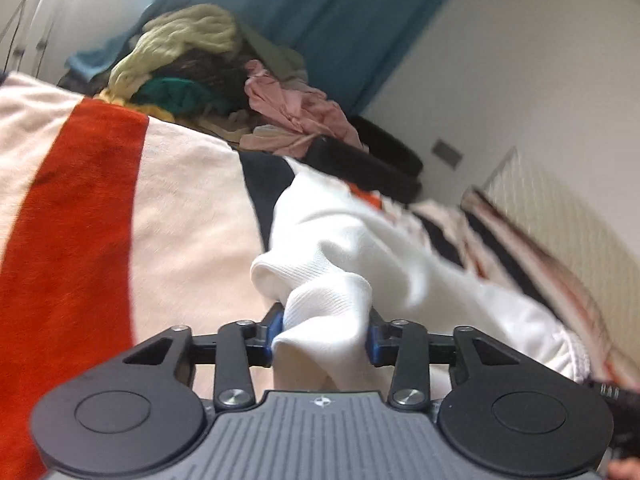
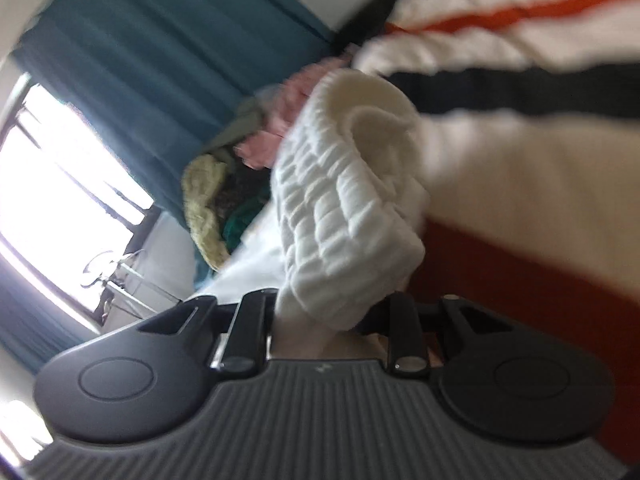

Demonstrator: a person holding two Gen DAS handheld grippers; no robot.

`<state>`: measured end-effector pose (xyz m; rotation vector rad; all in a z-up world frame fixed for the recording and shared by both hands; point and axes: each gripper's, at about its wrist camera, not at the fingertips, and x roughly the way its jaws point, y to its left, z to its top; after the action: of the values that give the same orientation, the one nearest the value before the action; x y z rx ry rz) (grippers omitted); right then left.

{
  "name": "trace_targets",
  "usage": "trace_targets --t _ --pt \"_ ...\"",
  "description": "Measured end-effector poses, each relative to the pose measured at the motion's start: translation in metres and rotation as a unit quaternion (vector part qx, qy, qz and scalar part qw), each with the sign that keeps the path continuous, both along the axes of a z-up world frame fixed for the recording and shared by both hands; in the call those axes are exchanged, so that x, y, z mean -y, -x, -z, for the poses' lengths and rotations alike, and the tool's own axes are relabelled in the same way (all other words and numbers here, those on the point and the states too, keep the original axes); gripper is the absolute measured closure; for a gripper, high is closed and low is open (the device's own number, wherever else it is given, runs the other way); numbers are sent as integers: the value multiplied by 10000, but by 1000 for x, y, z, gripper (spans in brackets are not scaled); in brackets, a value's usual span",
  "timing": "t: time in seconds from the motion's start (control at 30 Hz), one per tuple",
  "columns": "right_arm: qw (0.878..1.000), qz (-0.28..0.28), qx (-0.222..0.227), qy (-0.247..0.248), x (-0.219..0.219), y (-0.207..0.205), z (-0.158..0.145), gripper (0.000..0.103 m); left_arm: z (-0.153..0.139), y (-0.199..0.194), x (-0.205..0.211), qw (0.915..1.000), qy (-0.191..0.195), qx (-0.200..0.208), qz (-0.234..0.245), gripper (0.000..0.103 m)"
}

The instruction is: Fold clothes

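While both grippers carry cloth, the white garment [image 1: 344,240] lies partly spread over the striped blanket [image 1: 100,216], in front of the pile of unfolded laundry [image 1: 208,80] at the blanket's far end. The left gripper [image 1: 323,334] has a gathered fold of this garment bunched between its blue pads [image 1: 274,330]; whether those pads press it firmly cannot be told, as the cloth bulges loosely there. The right gripper [image 2: 334,314] has a ribbed, quilted white hem [image 2: 340,216] filling its jaws; its fingertips are hidden under the cloth, so its bite likewise cannot be confirmed (the view is blurred).

Assessment: the step in hand appears to be laying the garment flat on the blanket, short of the pile, before a fold. To do it well, both ends should be kept taut and level, lowered together so no crease is trapped, and released only once the cloth rests fully on the blanket. Risk: a bunched hold may drag a wrinkle into the fold.
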<state>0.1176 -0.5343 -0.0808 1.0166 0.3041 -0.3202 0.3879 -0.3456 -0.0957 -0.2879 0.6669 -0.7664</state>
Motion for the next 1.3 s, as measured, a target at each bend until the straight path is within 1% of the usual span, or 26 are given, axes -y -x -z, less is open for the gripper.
trace_targets --t 0.07,0.13,0.2,0.27,0.3,0.43,0.53,0.63,0.67,0.73,0.8,0.87,0.93,0.97,1.0,1.03,1.07,1.1,1.13,1.2,1.23,1.3 --pt "9989 128 -216 -390 -4 7 21 67 4 6 -2 9999 -129 -81 20 59" --pt "9951 305 -286 -898 -5 15 31 64 -7 15 -4 9996 -258 -122 5 60" --pt "9904 537 -419 -1199 -9 23 22 63 -22 27 -6 9991 -416 -104 25 59" --pt "9880 716 -643 -1209 -15 33 1 63 -43 44 -11 9984 -564 -68 76 51" --pt "9874 727 -754 -1185 -18 37 -11 64 -53 52 -14 9980 -617 -71 97 51" --pt "9923 415 -1001 -603 -37 54 -67 64 -106 97 -35 9982 -585 2 152 49" --pt "9941 237 -1055 -91 -56 72 -109 64 -149 137 -47 9964 -694 340 338 46" --pt "9939 25 -1030 384 -68 91 -146 64 -188 180 -54 9909 -940 808 522 35" --pt "9935 -42 -1011 519 -73 98 -158 64 -200 193 -58 9896 -960 929 534 31" --pt "9921 -171 -969 783 -84 111 -181 64 -222 220 -69 9889 -911 1042 542 30" --pt "9894 -268 -973 1041 -100 125 -203 64 -242 243 -81 9890 -898 1099 423 23" --pt "9863 -359 -963 1292 -117 139 -224 64 -259 265 -94 9877 -895 1239 315 16" --pt "9820 -497 -899 1585 -133 151 -242 63 -276 285 -106 9857 -941 1372 250 13" --pt "9796 -557 -871 1721 -141 157 -249 63 -284 295 -112 9849 -962 1422 219 6" --pt "9773 -589 -833 1858 -150 163 -255 51 -291 304 -118 9846 -959 1452 185 1" --pt "9747 -616 -793 1995 -158 169 -262 42 -297 313 -125 9842 -934 1496 154 0" --pt "9708 -603 -746 2198 -167 176 -268 22 -302 322 -132 9838 -905 1539 165 0" --pt "9658 -573 -675 2435 -177 183 -274 12 -307 331 -138 9834 -877 1582 176 0" --pt "9595 -526 -630 2696 -187 190 -279 13 -312 340 -145 9829 -849 1624 188 0" --pt "9484 -502 -597 3073 -205 203 -288 9 -318 359 -157 9805 -821 1775 181 0" --pt "9456 -493 -592 3161 -213 208 -290 9 -321 368 -163 9792 -807 1851 177 0" --pt "9440 -504 -535 3215 -227 220 -293 9 -326 388 -176 9772 -728 1989 172 0"
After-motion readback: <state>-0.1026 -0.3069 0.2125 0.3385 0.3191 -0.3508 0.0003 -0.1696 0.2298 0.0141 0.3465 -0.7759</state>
